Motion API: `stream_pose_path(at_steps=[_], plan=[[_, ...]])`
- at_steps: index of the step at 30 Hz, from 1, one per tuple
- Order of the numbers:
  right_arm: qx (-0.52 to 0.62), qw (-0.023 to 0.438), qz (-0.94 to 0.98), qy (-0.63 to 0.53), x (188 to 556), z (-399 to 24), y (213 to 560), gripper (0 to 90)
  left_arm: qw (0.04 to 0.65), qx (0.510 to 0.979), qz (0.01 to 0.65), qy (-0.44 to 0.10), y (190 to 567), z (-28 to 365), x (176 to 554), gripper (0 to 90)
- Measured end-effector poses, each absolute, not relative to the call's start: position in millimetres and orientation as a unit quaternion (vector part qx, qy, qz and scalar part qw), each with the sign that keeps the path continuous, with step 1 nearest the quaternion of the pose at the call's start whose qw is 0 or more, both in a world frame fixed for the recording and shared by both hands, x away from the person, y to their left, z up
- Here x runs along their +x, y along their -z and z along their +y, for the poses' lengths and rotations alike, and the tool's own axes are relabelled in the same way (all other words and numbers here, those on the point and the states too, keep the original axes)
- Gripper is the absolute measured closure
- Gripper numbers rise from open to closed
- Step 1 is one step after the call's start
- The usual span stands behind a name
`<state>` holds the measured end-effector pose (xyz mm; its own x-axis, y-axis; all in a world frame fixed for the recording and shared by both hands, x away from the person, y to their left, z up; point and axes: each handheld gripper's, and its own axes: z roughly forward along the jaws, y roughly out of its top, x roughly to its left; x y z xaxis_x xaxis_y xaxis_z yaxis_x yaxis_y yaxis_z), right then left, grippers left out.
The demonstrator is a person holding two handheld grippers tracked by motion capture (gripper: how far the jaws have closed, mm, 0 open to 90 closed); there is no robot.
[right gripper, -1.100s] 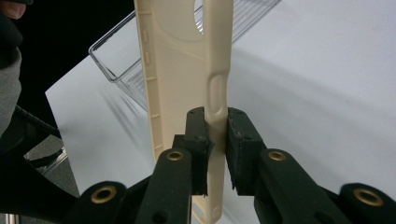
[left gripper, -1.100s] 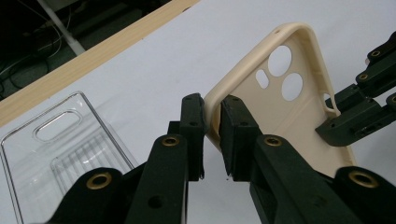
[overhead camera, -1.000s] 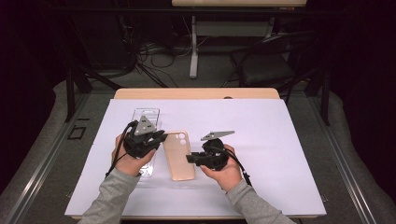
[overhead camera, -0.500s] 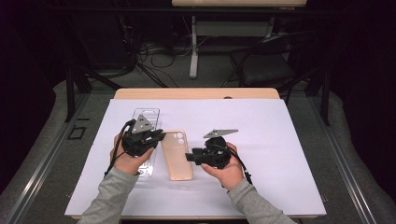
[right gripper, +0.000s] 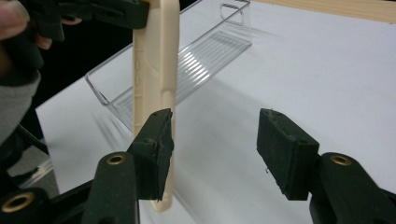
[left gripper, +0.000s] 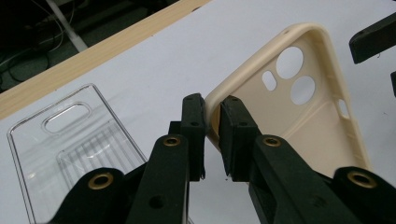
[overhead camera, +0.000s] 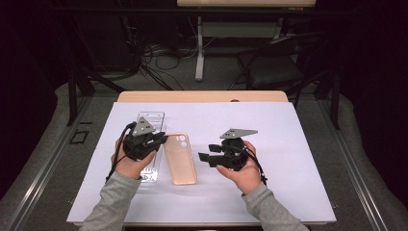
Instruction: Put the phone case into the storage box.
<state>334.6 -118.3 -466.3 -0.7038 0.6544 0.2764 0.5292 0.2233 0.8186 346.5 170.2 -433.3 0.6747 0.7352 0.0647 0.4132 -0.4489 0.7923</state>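
Note:
A beige phone case (overhead camera: 180, 159) lies inside-up on the white sheet, camera holes at the far end. My left gripper (overhead camera: 162, 139) is shut on its rim near the far left corner; in the left gripper view the two pads pinch the beige case (left gripper: 308, 121) between them at my left gripper (left gripper: 212, 112). My right gripper (overhead camera: 204, 158) hangs just right of the case; its jaws have just been opening. In the right gripper view my right gripper (right gripper: 215, 135) stands open with bare sheet in the gap, and the beige case (right gripper: 156, 70) runs edge-on past the left pad (right gripper: 154, 144).
A clear phone case (overhead camera: 150, 126) lies left of the beige one, partly under the left hand, also as the clear case (left gripper: 70, 140) and the clear case (right gripper: 187, 60). The white sheet (overhead camera: 298, 130) covers the table; a wooden edge (overhead camera: 202, 96) runs along the far side.
The right gripper's jaws have spread apart and let go of the beige case's right edge, and that hand has lifted slightly. The left gripper keeps its hold in the same place.

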Motion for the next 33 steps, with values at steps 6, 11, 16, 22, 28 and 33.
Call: stream_pose_path(at_steps=[6,11,16,22,28,33], plan=[[0.374,0.078,0.789,-0.482,329,-127,470,52.5,0.390,0.827,0.348,-0.208,434,171,347,81.0],[0.383,0.095,0.783,-0.481,327,-136,474,52.7,0.389,0.826,0.348,-0.211,435,170,347,81.0],[0.396,0.104,0.779,-0.476,323,-148,479,54.9,0.386,0.827,0.347,-0.217,435,169,347,81.0],[0.399,0.124,0.778,-0.470,320,-161,490,49.7,0.386,0.827,0.343,-0.222,436,167,347,81.0],[0.378,0.142,0.777,-0.483,316,-168,498,45.7,0.383,0.827,0.337,-0.235,437,164,350,81.1],[0.362,0.158,0.781,-0.484,314,-169,499,41.2,0.372,0.833,0.327,-0.245,433,161,352,81.0]])
